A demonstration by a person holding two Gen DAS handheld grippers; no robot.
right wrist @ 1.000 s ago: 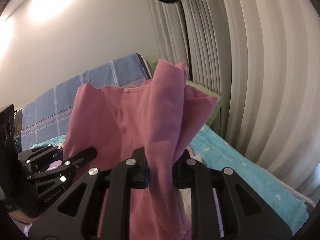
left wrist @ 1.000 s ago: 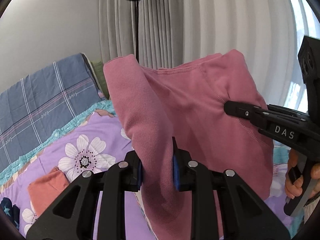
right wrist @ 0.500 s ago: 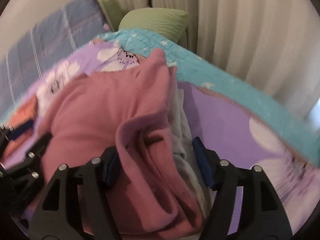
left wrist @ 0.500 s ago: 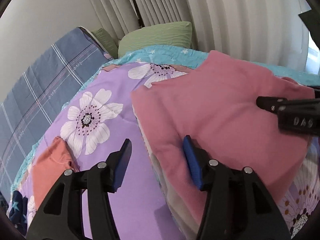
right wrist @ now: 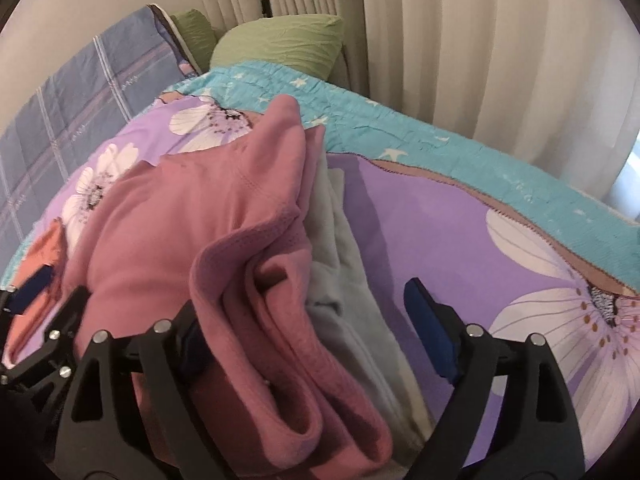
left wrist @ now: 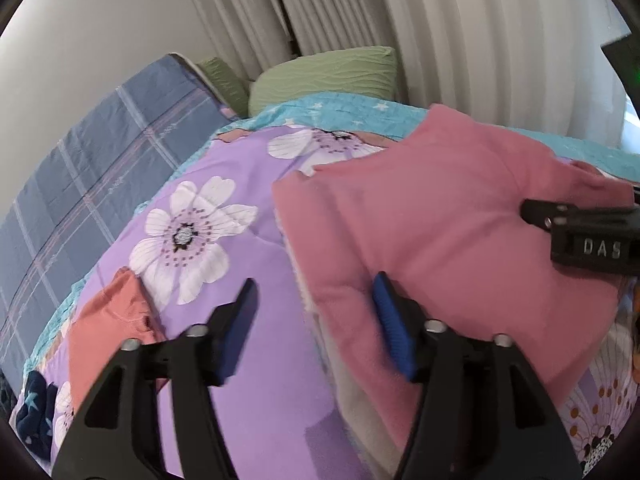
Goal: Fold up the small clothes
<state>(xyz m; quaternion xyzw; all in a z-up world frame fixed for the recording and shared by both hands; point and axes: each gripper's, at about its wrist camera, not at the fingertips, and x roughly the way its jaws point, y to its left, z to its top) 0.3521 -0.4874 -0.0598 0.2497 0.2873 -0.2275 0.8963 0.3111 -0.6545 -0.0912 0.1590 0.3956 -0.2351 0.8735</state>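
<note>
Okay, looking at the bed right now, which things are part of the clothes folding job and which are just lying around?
Job: pink top, grey garment under it, orange garment, left gripper open, right gripper open.
Lying about: green pillow, plaid quilt, floral cover, curtains.

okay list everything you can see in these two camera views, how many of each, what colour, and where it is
pink garment: 1, pink, folded on top of the stack on the bed, between the two grippers
pale garment: at least 1, light grey-white, under the pink one, edge showing on the stack's right side
orange garment: 1, coral orange, flat on the quilt left of the stack
navy item: 1, dark blue with pale stars, far left edge of the quilt
floral quilt: 1, purple with white flowers and a teal border, covering the bed
plaid bedding: 1, blue-grey check, along the wall
pillows: 2, green, at the bed's head
curtains: cream, pleated, behind the bed
left gripper: 1, black with blue pads, open, at the stack's left edge
right gripper: 1, black with blue pads, open, astride the stack's right edge
</note>
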